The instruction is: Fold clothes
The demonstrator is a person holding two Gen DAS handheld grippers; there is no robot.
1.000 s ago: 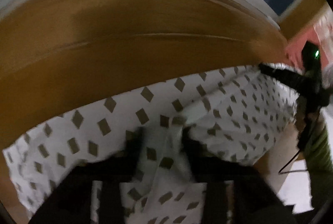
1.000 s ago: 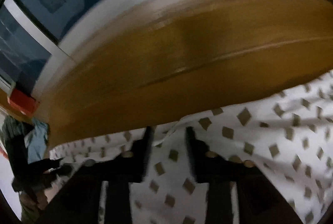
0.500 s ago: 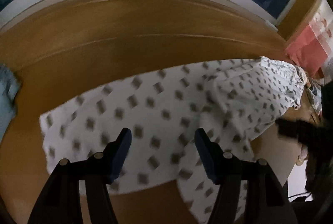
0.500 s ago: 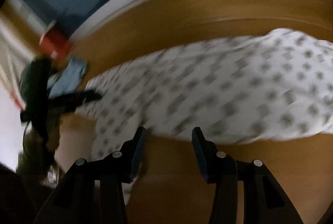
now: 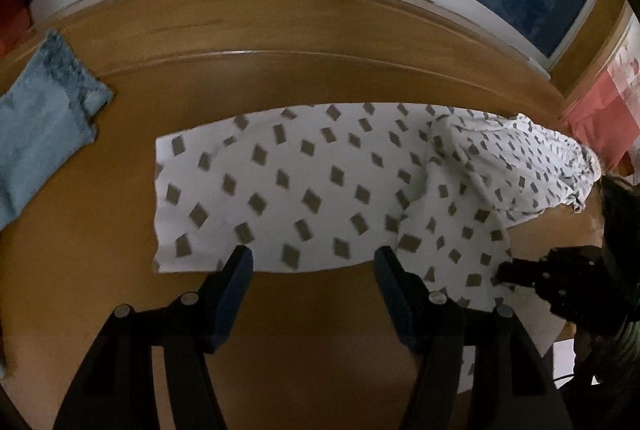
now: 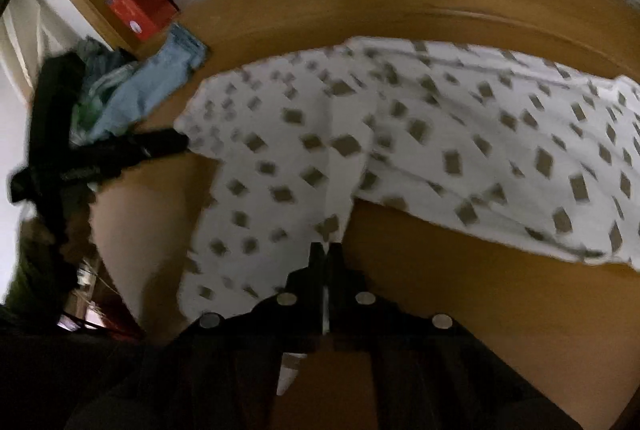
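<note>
A white garment with brown diamond print [image 5: 320,182] lies spread on the wooden table [image 5: 280,318], one part folded over at the right. My left gripper [image 5: 312,262] is open and empty, above the garment's near edge. In the right wrist view the same garment [image 6: 440,134] fills the middle, with a flap hanging over the table's near edge. My right gripper [image 6: 326,254] is shut on the lower edge of that flap. The right gripper also shows in the left wrist view [image 5: 552,278] at the garment's right corner.
A folded light blue denim piece [image 5: 40,118] lies at the table's left; it also shows in the right wrist view [image 6: 156,82]. A red box [image 6: 138,10] stands beyond it. A window runs behind the table. Pink cloth [image 5: 596,118] sits far right.
Both grippers let go of the garment and pulled back from it. The left stays open. The right has since shut on the hanging flap.
</note>
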